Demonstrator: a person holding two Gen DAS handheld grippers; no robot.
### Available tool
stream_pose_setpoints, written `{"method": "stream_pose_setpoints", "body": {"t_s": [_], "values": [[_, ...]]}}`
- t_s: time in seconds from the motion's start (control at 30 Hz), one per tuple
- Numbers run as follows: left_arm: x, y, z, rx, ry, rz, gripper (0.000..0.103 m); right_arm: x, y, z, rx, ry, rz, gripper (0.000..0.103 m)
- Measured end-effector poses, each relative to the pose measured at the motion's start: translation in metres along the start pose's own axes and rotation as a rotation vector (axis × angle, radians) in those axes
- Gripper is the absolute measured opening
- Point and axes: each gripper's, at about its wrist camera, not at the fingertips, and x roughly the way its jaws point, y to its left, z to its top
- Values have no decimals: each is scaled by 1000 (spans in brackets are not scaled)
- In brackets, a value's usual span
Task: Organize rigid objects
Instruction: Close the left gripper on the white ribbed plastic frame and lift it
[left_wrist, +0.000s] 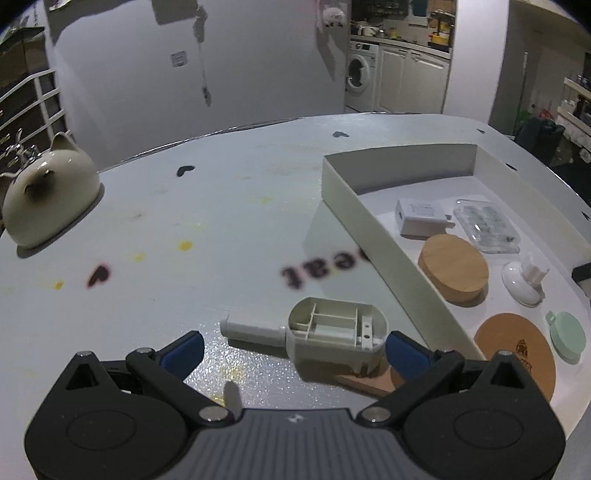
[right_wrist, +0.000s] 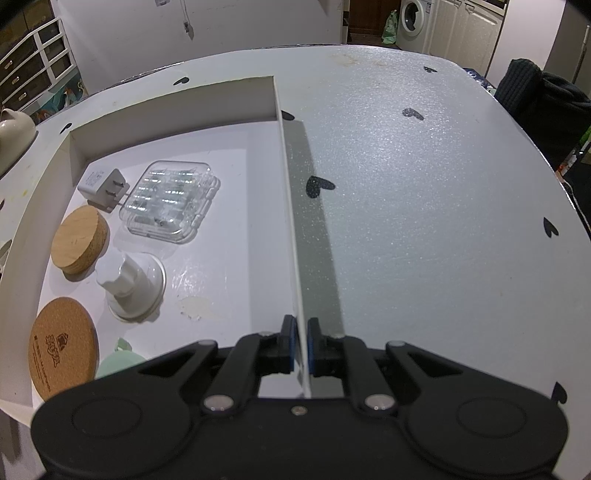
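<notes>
Between the wide-apart blue pads of the left claw (left_wrist: 293, 352) lies one grey plastic part (left_wrist: 332, 332), a ribbed oval shell with a short tube sticking out to its left. It rests on the counter (left_wrist: 192, 221), hard against the outside of the tray wall. The right pad (left_wrist: 404, 352) sits just beside the shell's rounded end, though I cannot tell whether it touches; the left pad (left_wrist: 184, 354) is well apart from it. A wooden wedge (left_wrist: 369, 380) shows under the shell's near end.

The right claw (right_wrist: 301, 345) is nearly closed, its two pads clamped on the thin right wall of the tray (right_wrist: 291, 206), one pad inside and one outside.

Inside the tray, along its left side, I count six things:
- one white charger (right_wrist: 101, 188) near the far left corner
- one clear case (right_wrist: 171, 201) just beside the charger
- one wooden lid (right_wrist: 79, 240)
- one white suction cup (right_wrist: 131, 288) beside that lid
- one cork coaster (right_wrist: 61, 352) at the near left
- one mint-green disc (right_wrist: 118, 360), partly hidden behind the right claw

One cream cat-eared pot (left_wrist: 50, 199) stands at the counter's far left edge, well apart from the tray.
</notes>
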Motion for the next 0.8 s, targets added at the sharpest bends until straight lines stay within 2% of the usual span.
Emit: {"method": "stream_pose_setpoints", "body": {"t_s": [0.23,0.47,0.53,0.67,0.73,0.8], "values": [[3,-12,4,30,-9,-72,81,0,0,0,0,0,-1,9],[11,-20,12,74,-7,-92,77,0,0,0,0,0,-1,9],[14,-20,14,81,3,-94,73,0,0,0,0,0,0,9],[15,-20,13,94,9,-85,71,0,0,0,0,0,-1,9],[15,-19,14,95,8,-77,64,0,0,0,0,0,0,9],[14,-18,13,89,8,-78,64,0,0,0,0,-1,0,9]]}}
